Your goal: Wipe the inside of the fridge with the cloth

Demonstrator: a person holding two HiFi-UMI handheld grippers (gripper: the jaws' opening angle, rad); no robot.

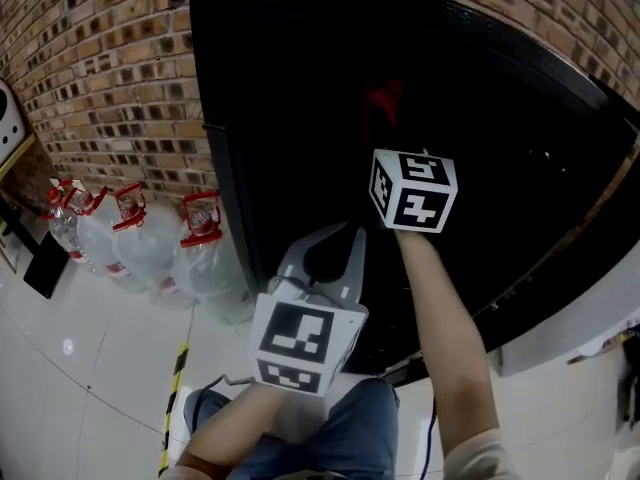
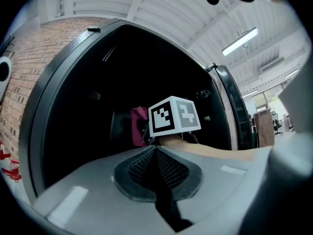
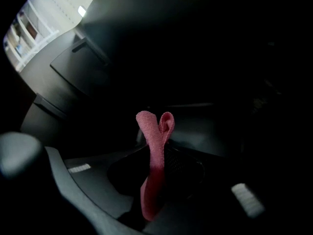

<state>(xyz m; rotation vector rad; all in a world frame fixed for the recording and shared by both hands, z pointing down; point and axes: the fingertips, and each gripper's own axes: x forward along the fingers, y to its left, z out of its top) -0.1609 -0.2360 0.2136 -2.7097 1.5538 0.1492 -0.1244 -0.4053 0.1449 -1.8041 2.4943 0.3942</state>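
Note:
The black fridge (image 1: pixel 290 78) stands open with a dark inside. My right gripper (image 3: pixel 157 153) reaches into it and is shut on a pink-red cloth (image 3: pixel 154 131), which folds up in a loop above the pads. In the head view only that gripper's marker cube (image 1: pixel 413 190) and a faint red patch of the cloth (image 1: pixel 384 101) show. My left gripper (image 1: pixel 334 236) hangs lower, at the fridge's front edge, shut and empty. From the left gripper view (image 2: pixel 156 150) the cloth (image 2: pixel 138 126) shows just left of the right gripper's cube (image 2: pixel 174 115).
Several large water bottles with red caps (image 1: pixel 130 238) stand on the white tiled floor left of the fridge, against a brick wall (image 1: pixel 100 58). A yellow-black tape strip (image 1: pixel 175 388) runs along the floor. The fridge's door frame (image 2: pixel 234 106) rises to the right.

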